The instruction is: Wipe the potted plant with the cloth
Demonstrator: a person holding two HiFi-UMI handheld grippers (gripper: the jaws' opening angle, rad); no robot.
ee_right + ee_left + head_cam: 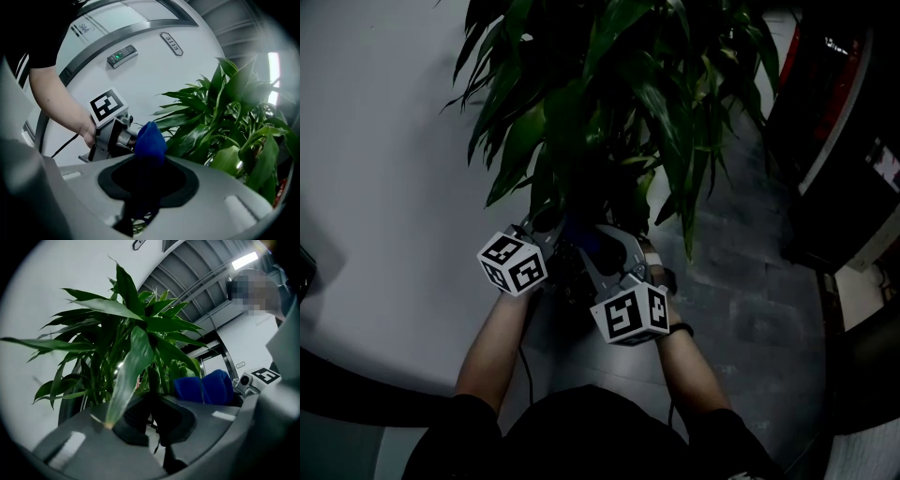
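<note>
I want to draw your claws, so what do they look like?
The left gripper and right gripper are grey, each with a white cube of black square markers and a black cable. The person wears black sleeves and a dark wristband.

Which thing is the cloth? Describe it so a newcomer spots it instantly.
Start at the big leafy potted plant. Beside its lower leaves, the right gripper has its jaws shut on the cloth: a bunched, bright blue wad, the only blue thing among the green.
</note>
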